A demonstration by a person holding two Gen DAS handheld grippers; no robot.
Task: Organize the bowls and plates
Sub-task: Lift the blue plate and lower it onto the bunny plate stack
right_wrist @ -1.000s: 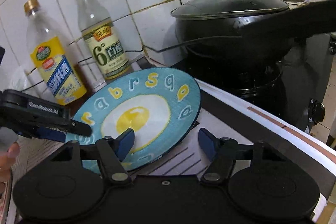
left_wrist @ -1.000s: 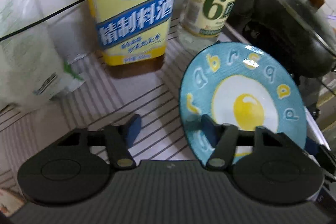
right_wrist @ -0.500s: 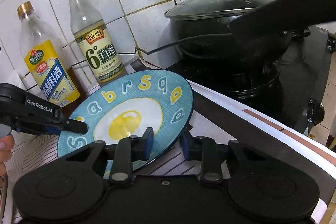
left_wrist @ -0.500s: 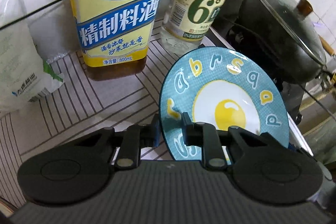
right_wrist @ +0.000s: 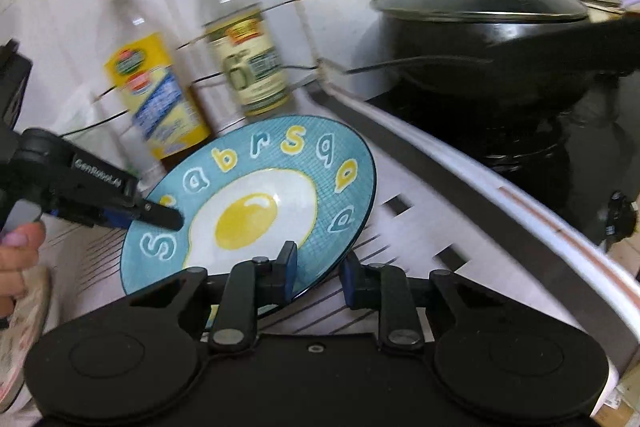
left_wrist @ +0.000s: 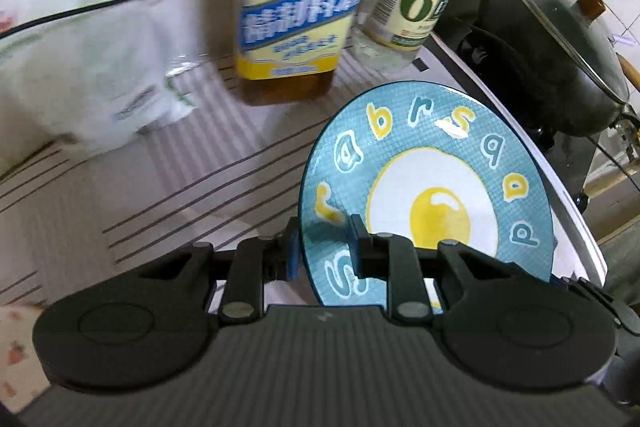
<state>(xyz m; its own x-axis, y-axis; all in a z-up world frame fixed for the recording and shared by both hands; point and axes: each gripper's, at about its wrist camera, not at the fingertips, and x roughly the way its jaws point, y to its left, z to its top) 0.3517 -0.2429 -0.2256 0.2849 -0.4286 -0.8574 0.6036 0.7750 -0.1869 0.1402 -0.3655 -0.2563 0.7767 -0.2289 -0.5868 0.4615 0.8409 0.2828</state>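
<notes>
**Plate Clamped From Both Sides**

While both tongs pinched its rim, the plate [left_wrist: 428, 187] hung tilted over the striped surface [left_wrist: 160, 195]. Left tongs [left_wrist: 322, 247] were easing apart slightly yet gripped one edge; right tongs [right_wrist: 318, 273] were closing on the opposite edge. Two bottles [right_wrist: 156, 95] stood behind, a lidded wok [right_wrist: 484, 27] beside.

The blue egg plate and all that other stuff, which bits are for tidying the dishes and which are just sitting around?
For the job:
- blue egg plate
- left tongs, opening slightly, plate rim between them
- right tongs, closing on the plate's near rim

Just sitting around:
- yellow-label bottle
- vinegar bottle
- lidded black wok
- white bag
</notes>
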